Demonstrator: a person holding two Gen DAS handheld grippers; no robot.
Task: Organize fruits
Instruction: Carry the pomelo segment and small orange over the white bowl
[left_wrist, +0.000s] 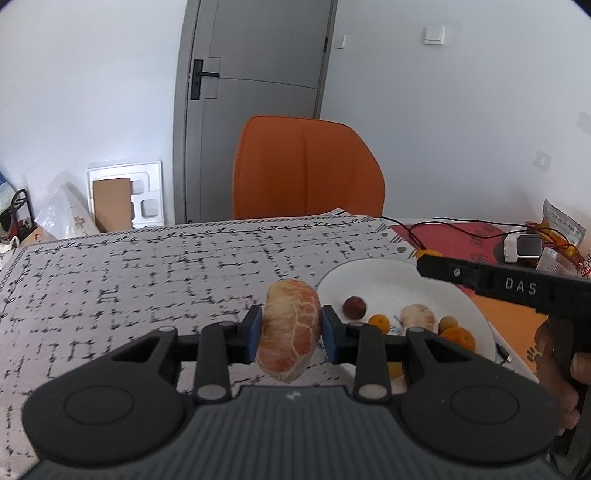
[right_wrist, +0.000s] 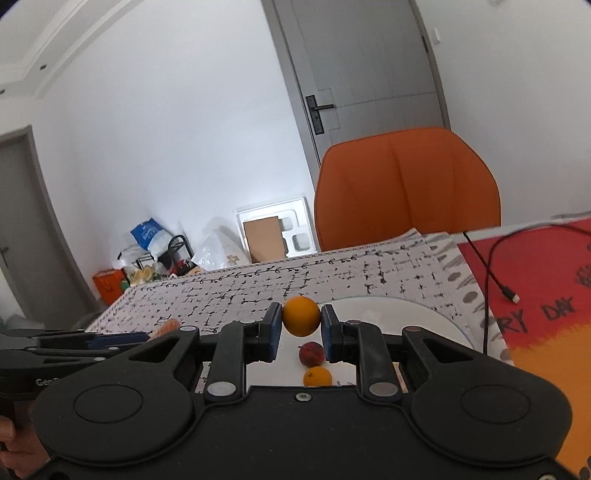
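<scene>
1. Left gripper (left_wrist: 290, 329) clamped on peeled, pith-veined pomelo chunk (left_wrist: 289, 328), above patterned tablecloth (left_wrist: 147, 280).
2. Right gripper (right_wrist: 301, 328) clamped on smooth round orange (right_wrist: 301, 316), above glossy white plate (right_wrist: 406, 314).
3. Wrinkled dark-red fruit (right_wrist: 311, 354) on plate.

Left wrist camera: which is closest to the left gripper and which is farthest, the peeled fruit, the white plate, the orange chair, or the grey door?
1. Peeled fruit: pinched in the left gripper.
2. White plate: on the table, ahead and to the right.
3. Orange chair: behind the table's far edge.
4. Grey door: in the back wall, behind the chair.
</scene>
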